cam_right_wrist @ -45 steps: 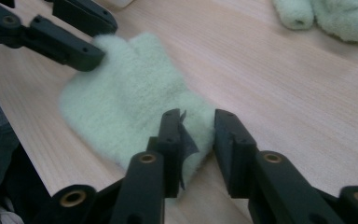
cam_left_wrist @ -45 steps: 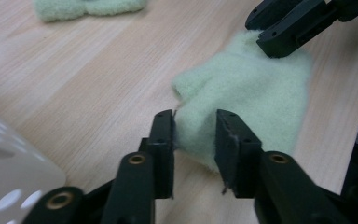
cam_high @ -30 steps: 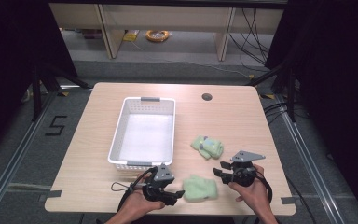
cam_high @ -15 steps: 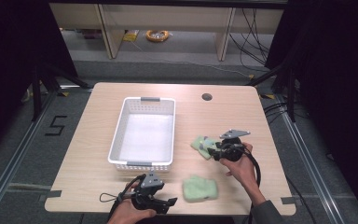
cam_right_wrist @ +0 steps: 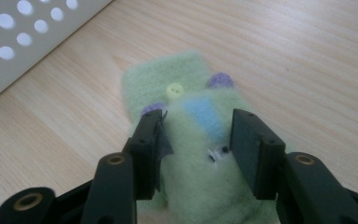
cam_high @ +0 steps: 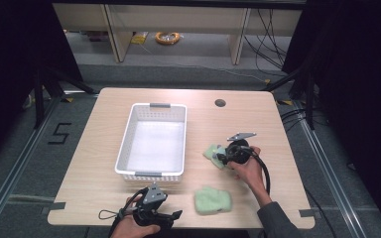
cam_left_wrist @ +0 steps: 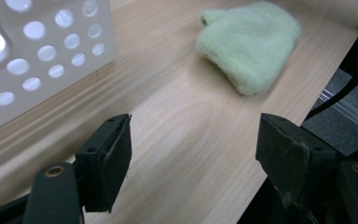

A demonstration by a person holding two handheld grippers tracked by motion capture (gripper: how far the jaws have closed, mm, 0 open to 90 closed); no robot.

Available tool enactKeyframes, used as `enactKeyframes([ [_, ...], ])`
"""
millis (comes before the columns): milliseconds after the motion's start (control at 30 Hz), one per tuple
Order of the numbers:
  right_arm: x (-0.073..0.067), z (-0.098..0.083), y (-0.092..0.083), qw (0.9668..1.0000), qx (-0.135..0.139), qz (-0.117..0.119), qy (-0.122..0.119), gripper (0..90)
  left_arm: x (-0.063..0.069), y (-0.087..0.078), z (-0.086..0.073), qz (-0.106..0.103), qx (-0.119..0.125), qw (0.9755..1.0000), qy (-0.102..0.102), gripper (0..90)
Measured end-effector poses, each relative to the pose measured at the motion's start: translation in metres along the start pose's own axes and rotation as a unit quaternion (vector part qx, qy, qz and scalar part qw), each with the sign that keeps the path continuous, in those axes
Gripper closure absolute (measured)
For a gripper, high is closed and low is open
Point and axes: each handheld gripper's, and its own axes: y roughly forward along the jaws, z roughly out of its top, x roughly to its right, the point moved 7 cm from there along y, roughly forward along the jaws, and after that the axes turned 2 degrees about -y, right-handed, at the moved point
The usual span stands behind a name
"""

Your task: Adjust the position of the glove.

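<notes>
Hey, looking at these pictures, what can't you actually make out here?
- Decorated green felt piece: near end cut off by the right gripper view's bottom edge; in the high view the right hand-held gripper covers part of it.
- Whether those jaws touch the felt: cannot tell.
- White basket: cropped in the left gripper view.

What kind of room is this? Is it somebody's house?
Probably not a house; it looks like a lab or workshop. A wooden table stands inside a black metal frame, with loose cables behind it and a taped number on the floor.
</notes>
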Motion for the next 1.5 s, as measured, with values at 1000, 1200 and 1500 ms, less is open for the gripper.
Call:
enactKeyframes([
  [1000, -0.044, 0.004, -0.068, 0.994, 0.076, 0.05, -0.061, 83.5, -0.003, 0.004, -0.004, 0.005, -0.004, 0.9999, -0.008, 27.0],
  [1200, -0.071, -0.016, -0.086, 0.9922, 0.084, 0.084, -0.04, 83.4, -0.001, 0.002, 0.001, 0.007, 0.013, 0.9999, 0.0, 28.2],
  [1500, -0.085, -0.027, -0.096, 0.9921, 0.082, 0.088, -0.035, 83.2, 0.034, 0.01, 0.027, -0.022, 0.045, 0.9987, 0.005, 30.1],
])
